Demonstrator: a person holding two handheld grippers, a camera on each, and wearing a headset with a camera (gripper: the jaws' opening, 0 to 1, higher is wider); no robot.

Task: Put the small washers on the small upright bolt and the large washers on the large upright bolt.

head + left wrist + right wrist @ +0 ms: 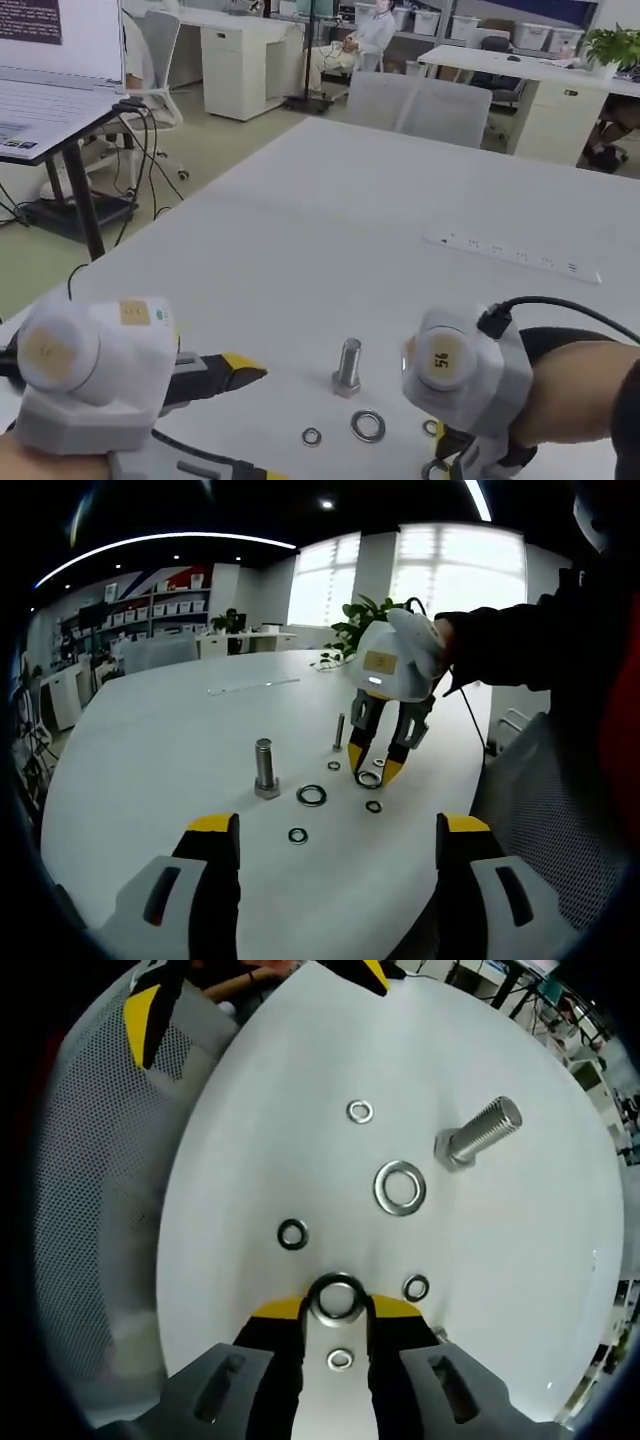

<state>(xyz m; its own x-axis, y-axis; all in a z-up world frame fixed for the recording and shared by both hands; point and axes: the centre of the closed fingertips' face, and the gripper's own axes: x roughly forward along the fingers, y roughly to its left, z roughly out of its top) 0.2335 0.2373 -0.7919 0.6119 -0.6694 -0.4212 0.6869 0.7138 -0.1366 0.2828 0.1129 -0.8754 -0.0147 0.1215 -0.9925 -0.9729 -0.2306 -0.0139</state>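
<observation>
The large bolt (347, 367) (264, 768) (478, 1133) stands upright on the white table (330, 230). A thinner small bolt (340, 731) stands behind it. One large washer (368, 426) (311, 796) (400, 1187) lies flat near the large bolt, with small washers (311, 437) (297, 835) (292, 1233) scattered around. My right gripper (440, 465) (376, 770) (337, 1305) points down at the table, jaws closed in on a second large washer (337, 1297) lying flat. My left gripper (245, 368) (338, 830) hovers open to the left, holding nothing.
A white power strip (510, 255) lies farther back on the table. A laptop (50, 80) sits on a stand off the table's left side. Grey chairs (420, 105) stand at the far edge. A mesh chair (110, 1210) is beside the near edge.
</observation>
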